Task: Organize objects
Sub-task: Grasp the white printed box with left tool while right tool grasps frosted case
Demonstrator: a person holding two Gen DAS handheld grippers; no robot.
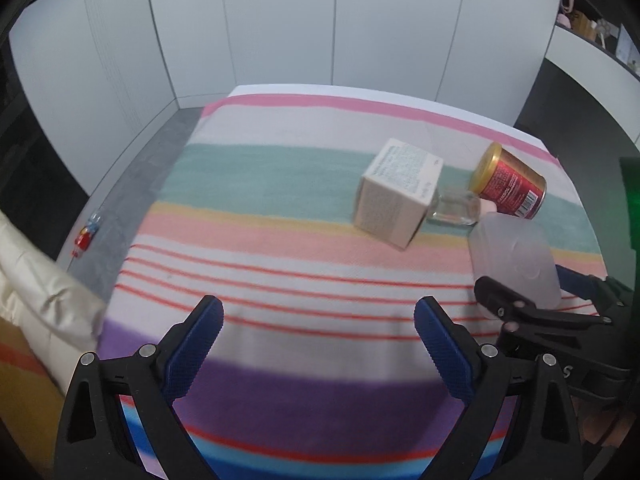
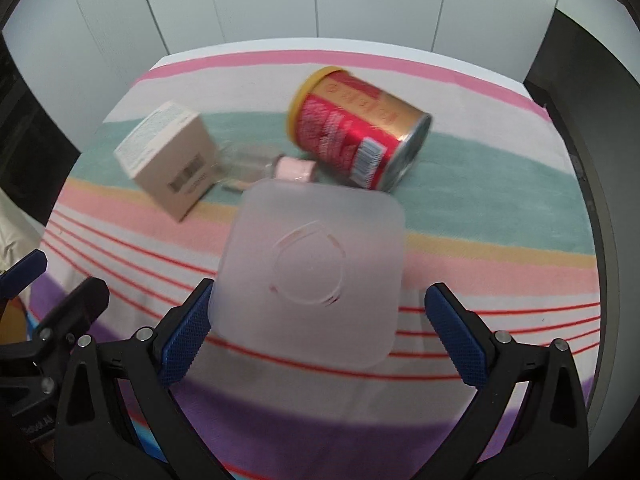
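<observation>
1. My left hand-held gripper (image 1: 318, 330) hangs with its jaws wide apart and nothing between them, over the striped cloth (image 1: 280, 208) that covers the worktop.
2. My right hand-held gripper (image 2: 318, 320) also stands apart; the frosted plastic box (image 2: 316, 276) lies between its blue pads (image 2: 184, 340), near the left pad, but I cannot tell whether it touches.
3. Beyond the plastic box lies a small glass bottle (image 2: 248, 164) on its side with a pink cap (image 2: 296, 168), wedged between a beige carton (image 2: 168, 156) on the left and a red can (image 2: 356, 132) on the right.
4. The can lies tipped over, yellow lid to the far left, barcode near its metal base.
5. The carton sits tilted, printed text on top.
6. White wall panels (image 1: 280, 20) stand behind.
</observation>
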